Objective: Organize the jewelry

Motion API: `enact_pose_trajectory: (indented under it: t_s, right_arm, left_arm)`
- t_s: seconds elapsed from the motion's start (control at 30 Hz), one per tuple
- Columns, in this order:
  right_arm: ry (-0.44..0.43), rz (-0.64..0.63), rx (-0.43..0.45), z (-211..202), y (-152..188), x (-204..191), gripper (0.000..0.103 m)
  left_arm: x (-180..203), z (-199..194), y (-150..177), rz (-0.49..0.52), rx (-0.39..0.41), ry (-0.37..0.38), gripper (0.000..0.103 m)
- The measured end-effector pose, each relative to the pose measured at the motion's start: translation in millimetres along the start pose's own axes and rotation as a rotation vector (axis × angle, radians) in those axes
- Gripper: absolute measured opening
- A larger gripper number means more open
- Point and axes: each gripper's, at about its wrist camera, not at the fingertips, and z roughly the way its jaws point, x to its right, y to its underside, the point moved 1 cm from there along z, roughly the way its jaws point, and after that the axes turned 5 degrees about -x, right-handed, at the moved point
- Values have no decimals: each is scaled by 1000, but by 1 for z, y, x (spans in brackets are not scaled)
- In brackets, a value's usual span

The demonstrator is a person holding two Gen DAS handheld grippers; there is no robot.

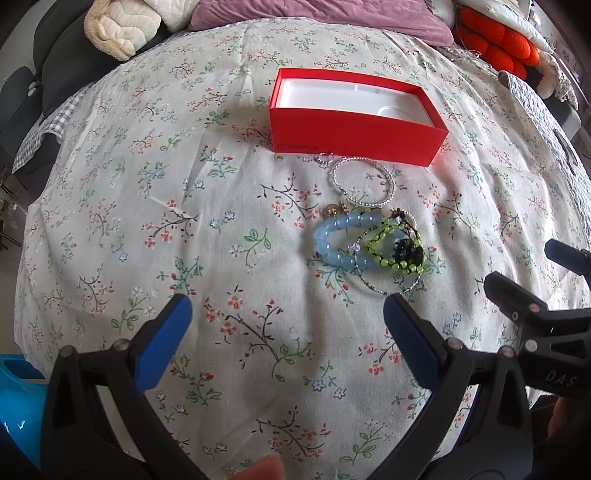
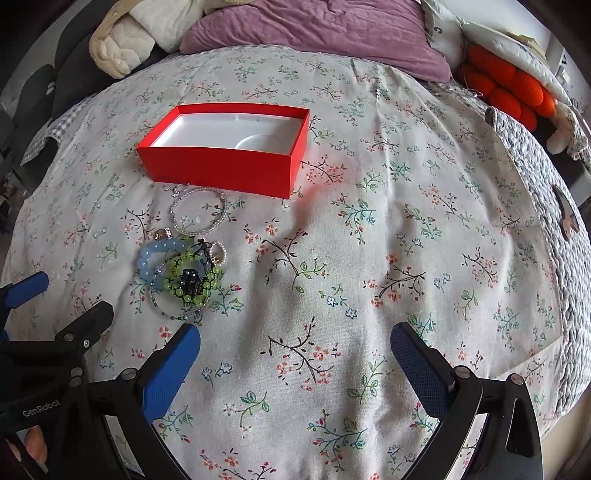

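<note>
Hovering over floral bedsheet [image 2: 369, 258]: left gripper [image 1: 288, 317] and right gripper [image 2: 295, 347] both spread, empty. Beaded bracelet pile [image 1: 369, 243] just beside open red cardboard box [image 1: 354, 133].

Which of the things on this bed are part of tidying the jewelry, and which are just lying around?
For the job: red box, silver bead bracelet, blue bead bracelet, green bead bracelet.

Lying about: purple pillow, cream blanket, orange cushion.
</note>
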Motion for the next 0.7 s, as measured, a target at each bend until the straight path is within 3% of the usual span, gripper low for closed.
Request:
enact_pose_trajectory:
  t_s: [0.7]
  right_arm:
    - [-10,-1,8,0,-6,4,103]
  left_arm:
    - [-10,1,-7,-19,-8,19,103]
